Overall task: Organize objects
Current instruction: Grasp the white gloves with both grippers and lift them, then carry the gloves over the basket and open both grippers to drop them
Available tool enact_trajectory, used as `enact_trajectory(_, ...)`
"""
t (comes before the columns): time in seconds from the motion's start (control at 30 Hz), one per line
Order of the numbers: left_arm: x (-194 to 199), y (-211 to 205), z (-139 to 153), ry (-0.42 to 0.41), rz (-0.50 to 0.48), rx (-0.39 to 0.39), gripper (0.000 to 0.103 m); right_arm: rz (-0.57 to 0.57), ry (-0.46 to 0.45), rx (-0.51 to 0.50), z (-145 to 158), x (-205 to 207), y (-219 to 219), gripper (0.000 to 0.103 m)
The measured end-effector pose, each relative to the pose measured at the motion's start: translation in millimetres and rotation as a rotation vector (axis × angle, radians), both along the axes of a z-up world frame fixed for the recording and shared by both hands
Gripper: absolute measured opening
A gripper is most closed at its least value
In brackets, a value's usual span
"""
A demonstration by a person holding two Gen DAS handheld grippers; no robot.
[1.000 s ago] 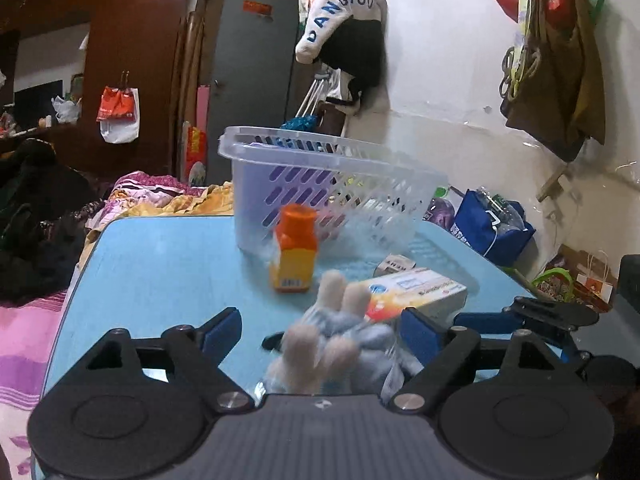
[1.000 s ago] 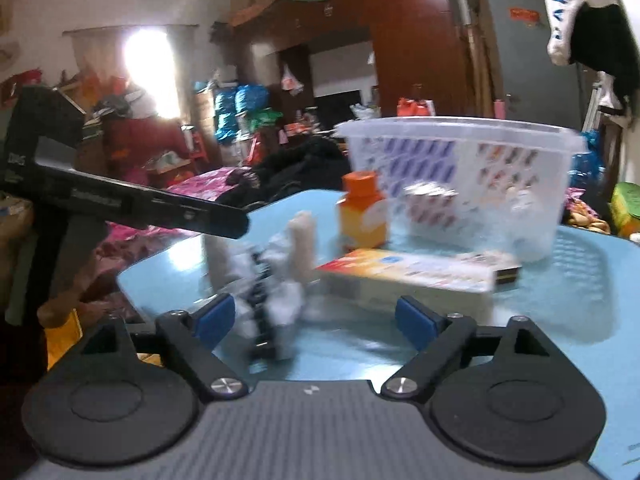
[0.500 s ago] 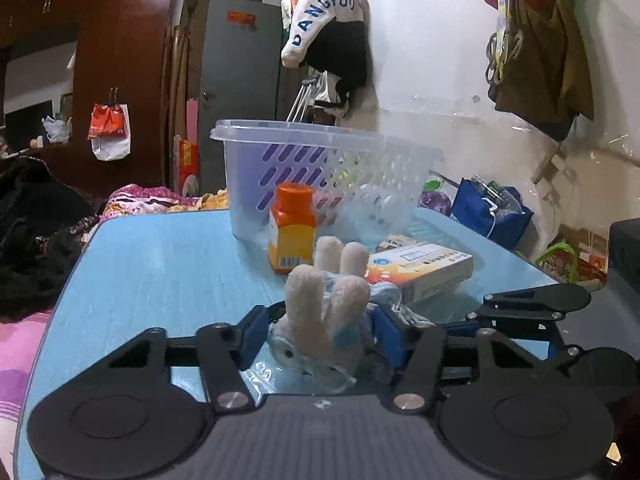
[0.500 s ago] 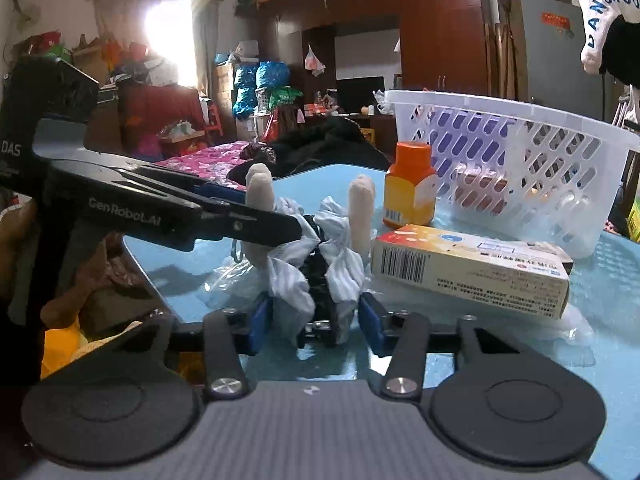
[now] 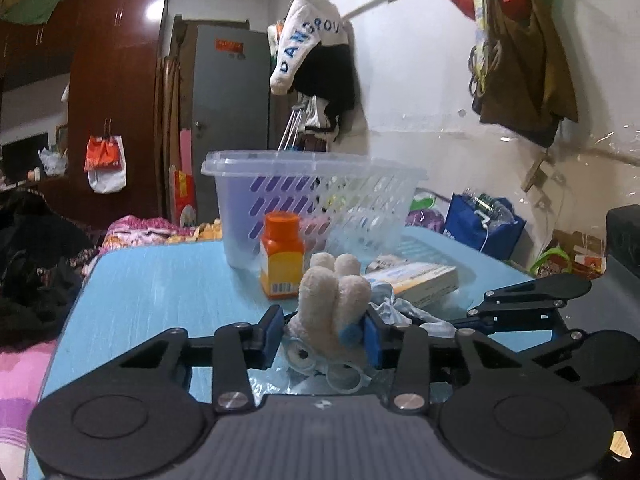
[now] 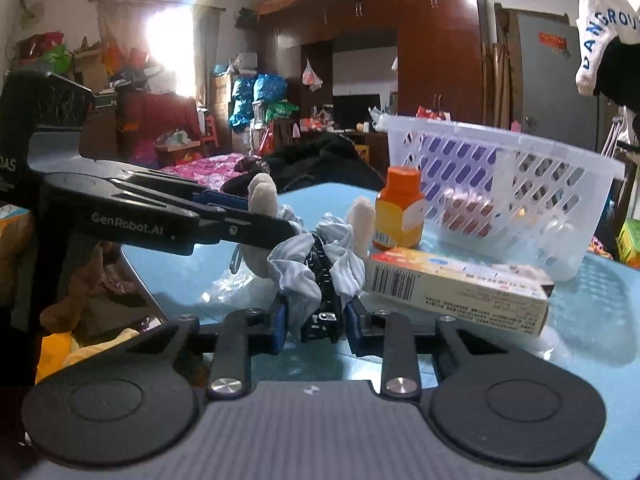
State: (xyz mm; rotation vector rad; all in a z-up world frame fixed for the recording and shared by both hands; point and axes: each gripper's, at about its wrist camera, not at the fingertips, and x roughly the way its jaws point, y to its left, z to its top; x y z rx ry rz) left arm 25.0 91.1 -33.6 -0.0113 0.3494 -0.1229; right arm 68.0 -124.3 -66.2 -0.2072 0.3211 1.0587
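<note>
A cream plush toy (image 5: pixel 332 304) with long ears, goggles and striped blue cloth lies on the blue table (image 5: pixel 160 280). My left gripper (image 5: pixel 322 330) is shut on its ears. My right gripper (image 6: pixel 314 320) is shut on the same toy's striped cloth and dark strip (image 6: pixel 316 276). The left gripper crosses the right wrist view (image 6: pixel 168 216) from the left. An orange pill bottle (image 5: pixel 281 256) stands behind the toy, in front of a clear slotted basket (image 5: pixel 316 196). A flat medicine box (image 6: pixel 456 286) lies to the right.
A small dark object (image 6: pixel 520 270) lies behind the box. The basket holds a few items (image 6: pixel 466 216). Bedding and dark clothes (image 5: pixel 36 264) lie past the table's left edge. Bags (image 5: pixel 484 224) sit by the wall at right.
Both grippers closed from wide open onto the plush toy and moved in closer to it. The toy now sits squeezed between the pads.
</note>
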Motion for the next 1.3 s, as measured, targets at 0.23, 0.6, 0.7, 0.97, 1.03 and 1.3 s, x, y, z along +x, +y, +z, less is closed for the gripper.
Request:
enact_trajectory(0.23,-12.8,-12.9,17.1,-0.083,-0.015,0.03,0.044,0.001,-0.054,0.028,19.3,-6.1,-12.3,0.032)
enact_trajectory(0.6,10.0,-38.0,73.3,-0.216,-0.034,0.057,0.044,-0.038,-0.173,0.06,79.0,19.8,-29.3,0.031)
enact_trajectory(0.7,39.2,-40.0,103.3,-0.234,-0.03,0.052,0.044,-0.057,-0.184,0.064,109.0,49.7,-26.6,0.031)
enact_trajectory(0.97,138.5,-49.0,145.3,-0.18,-0.012,0.053,0.044,-0.172,-0.232,-0.014,148.4,129.4,-0.1,0.031)
enact_trajectory(1.03,162.2,-52.1,142.4,-0.144,0.002,0.06,0.044,-0.191,-0.211,-0.039,146.5,146.9,6.2,0.031)
enact_trajectory(1.3,235.0,-56.1,109.8,0.023,0.014,0.045,0.044,-0.249,-0.09,-0.119,111.1,198.5,7.1,0.031)
